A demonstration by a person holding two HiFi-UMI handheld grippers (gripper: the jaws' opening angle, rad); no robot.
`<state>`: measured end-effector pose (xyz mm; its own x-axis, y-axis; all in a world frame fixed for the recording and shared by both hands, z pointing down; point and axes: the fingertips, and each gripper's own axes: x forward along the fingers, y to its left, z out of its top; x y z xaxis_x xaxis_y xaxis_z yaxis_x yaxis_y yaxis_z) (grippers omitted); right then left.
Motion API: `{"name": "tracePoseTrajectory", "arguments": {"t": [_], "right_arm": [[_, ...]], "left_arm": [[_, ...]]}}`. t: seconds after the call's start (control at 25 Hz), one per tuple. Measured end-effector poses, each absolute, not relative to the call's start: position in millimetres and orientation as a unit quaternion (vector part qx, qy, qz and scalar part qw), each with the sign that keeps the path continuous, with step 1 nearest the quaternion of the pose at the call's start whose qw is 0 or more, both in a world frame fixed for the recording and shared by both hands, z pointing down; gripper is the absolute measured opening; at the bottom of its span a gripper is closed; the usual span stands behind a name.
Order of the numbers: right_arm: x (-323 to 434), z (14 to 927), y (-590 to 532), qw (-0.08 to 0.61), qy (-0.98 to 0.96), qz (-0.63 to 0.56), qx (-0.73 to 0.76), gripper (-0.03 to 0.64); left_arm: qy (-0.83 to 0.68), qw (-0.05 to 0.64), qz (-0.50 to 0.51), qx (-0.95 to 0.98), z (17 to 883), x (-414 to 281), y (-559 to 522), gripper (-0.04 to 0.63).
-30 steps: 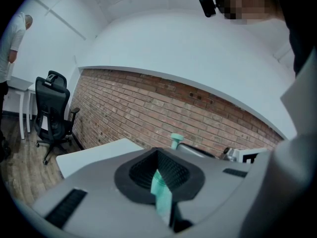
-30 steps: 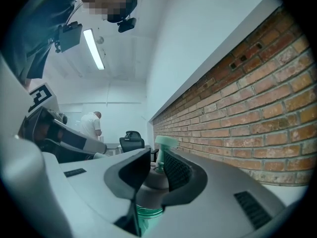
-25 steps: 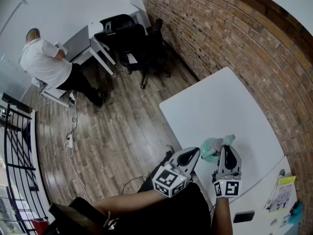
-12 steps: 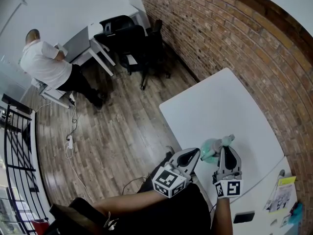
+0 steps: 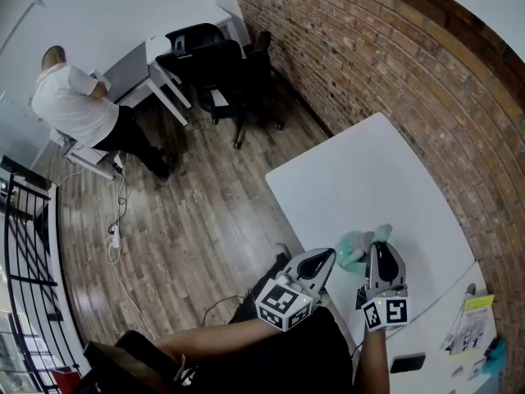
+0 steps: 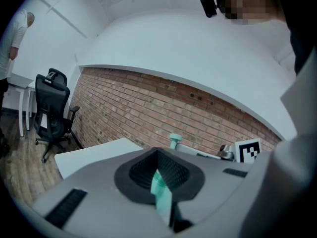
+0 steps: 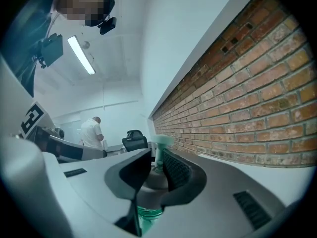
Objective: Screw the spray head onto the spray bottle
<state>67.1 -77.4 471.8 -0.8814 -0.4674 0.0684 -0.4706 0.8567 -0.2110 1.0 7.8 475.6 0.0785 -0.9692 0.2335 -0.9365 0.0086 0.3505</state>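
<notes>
left gripper (image 5: 326, 258): clamped tight on the teal spray bottle (image 5: 353, 249), coming in from the bottle's 8 o'clock
right gripper (image 5: 380, 247): jaws only a little apart and they've just been opening a touch; the spray head (image 5: 382, 234) collar sits between the pads, and both look to be touching it
spray bottle: by the near edge of the white table (image 5: 369, 179), roughly 5 o'clock in the head view
spray head: sitting on the bottle's neck, at the bottle's 2 o'clock

The white table (image 5: 369, 179) runs bare ahead of the right gripper (image 5: 380, 251), while to that gripper's right, nearer the person, lie a dark flat slab (image 5: 408, 363) and a printed leaflet (image 5: 469, 325).
</notes>
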Motion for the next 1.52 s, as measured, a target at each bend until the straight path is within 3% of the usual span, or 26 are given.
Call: {"name": "tracePoseTrajectory", "arguments": {"t": [0.4,1.52], "right_arm": [[65.7,474.6,-90.9,0.026,-0.954,0.147,0.261,0.097],[52.8,452.7,-74.1,0.002,-0.97,0.077,0.23,0.066]], "left_arm": [[-0.679,0.215,-0.04,0.701,477.5,3.2,3.5,-0.002],[-0.7,0.215,-0.043,0.68,477.1,-16.7,11.2,-0.002]]}}
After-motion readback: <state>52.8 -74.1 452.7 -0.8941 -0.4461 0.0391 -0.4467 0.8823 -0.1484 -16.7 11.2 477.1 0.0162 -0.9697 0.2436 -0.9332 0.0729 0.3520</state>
